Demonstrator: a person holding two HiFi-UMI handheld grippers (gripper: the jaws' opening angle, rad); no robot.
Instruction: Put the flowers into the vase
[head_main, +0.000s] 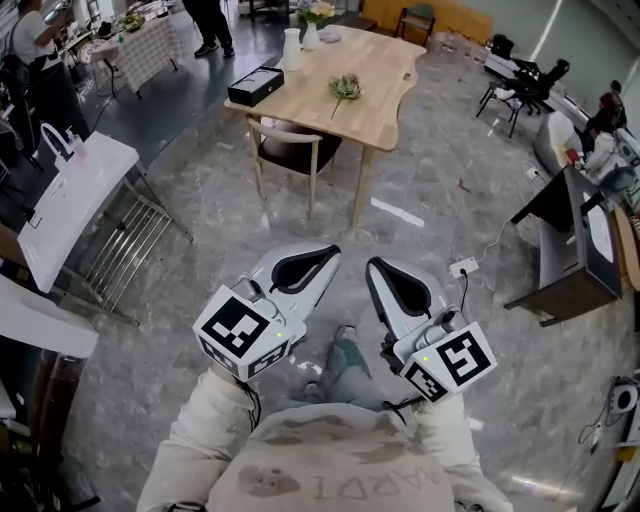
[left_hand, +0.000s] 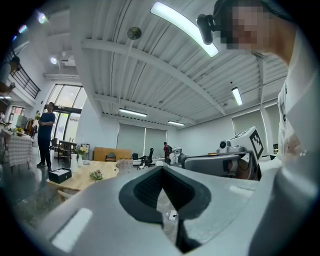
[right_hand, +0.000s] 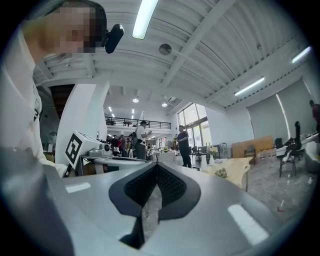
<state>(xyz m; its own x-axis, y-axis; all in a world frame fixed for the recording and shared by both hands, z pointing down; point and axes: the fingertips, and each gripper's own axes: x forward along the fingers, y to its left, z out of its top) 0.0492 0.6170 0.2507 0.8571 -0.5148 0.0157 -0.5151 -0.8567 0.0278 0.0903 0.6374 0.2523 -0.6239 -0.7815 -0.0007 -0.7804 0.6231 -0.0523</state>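
A small bunch of flowers (head_main: 345, 88) lies on the light wooden table (head_main: 385, 110) far ahead of me. At the table's far end stands a tall white vase (head_main: 291, 48), and beside it a second vase with flowers in it (head_main: 314, 28). My left gripper (head_main: 328, 252) and right gripper (head_main: 372, 266) are held close to my body over the floor, well short of the table. Both are shut with nothing between the jaws. In the left gripper view the gripper (left_hand: 162, 167) points towards the flowers (left_hand: 95, 175) and white vase (left_hand: 79, 160). The right gripper view shows its gripper (right_hand: 157, 165) and the flowers (right_hand: 220, 172).
A black box (head_main: 255, 85) lies on the table's left edge, and a wooden chair (head_main: 290, 148) is pushed under its near side. A white bag on a metal rack (head_main: 70, 200) stands left. A dark desk (head_main: 575, 250) stands right, with a power strip (head_main: 462, 267) on the grey floor.
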